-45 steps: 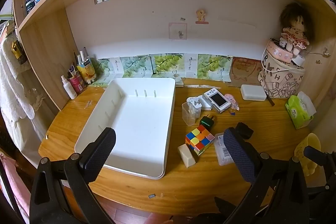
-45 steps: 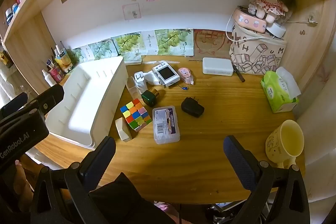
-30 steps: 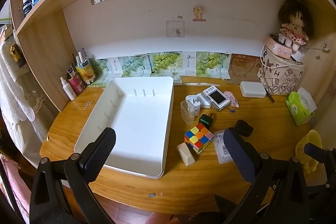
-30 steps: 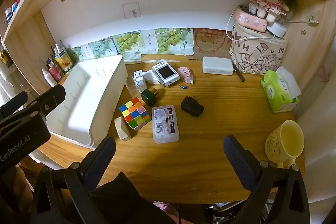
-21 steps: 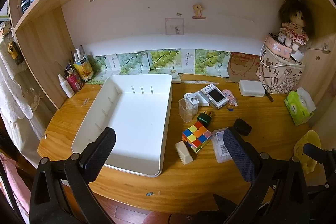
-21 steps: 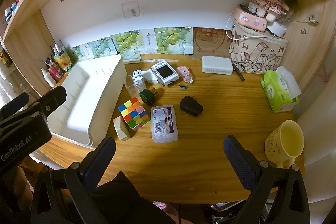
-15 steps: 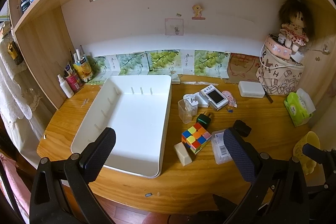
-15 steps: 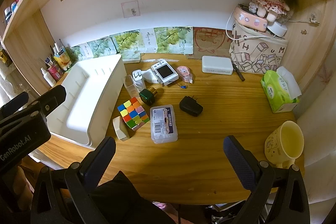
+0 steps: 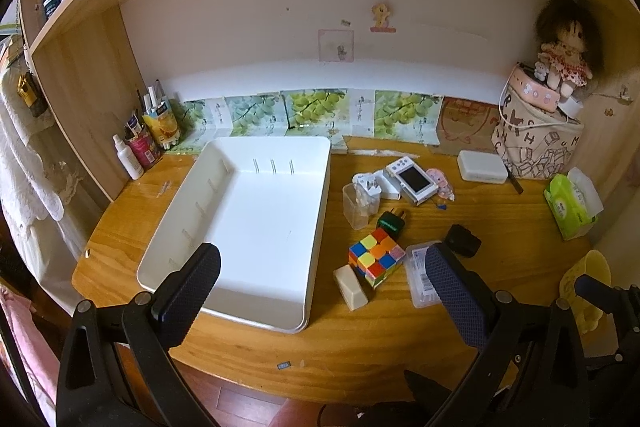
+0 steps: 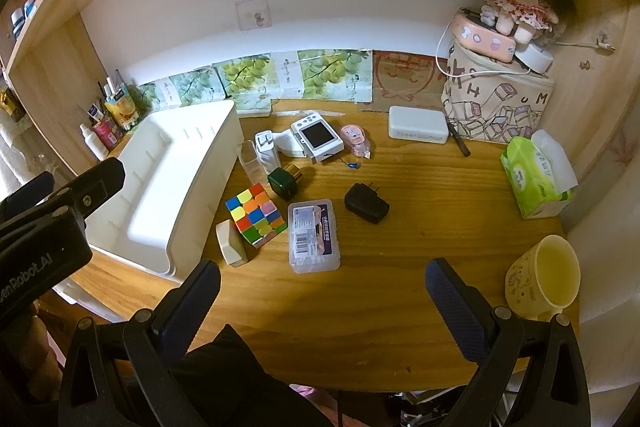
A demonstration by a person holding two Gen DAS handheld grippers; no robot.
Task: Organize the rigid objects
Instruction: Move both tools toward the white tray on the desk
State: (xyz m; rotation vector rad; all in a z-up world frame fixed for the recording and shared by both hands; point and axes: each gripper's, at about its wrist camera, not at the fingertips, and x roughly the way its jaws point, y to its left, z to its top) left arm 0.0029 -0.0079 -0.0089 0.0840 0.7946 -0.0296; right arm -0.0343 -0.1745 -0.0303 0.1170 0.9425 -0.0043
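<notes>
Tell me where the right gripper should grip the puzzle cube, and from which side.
Probably from above, closing on two opposite flat side faces of the puzzle cube. It sits flat, top clear. The cream block and clear case lie close beside it, so choose the freer pair.

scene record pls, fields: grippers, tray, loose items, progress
left gripper: open, holds nothing, above the desk's near edge
right gripper: open, holds nothing
tray: white, nothing in it, on the left of the desk
loose items, right of tray: puzzle cube, clear plastic case, black plug adapter, white handheld device
progress: nothing placed yet
</notes>
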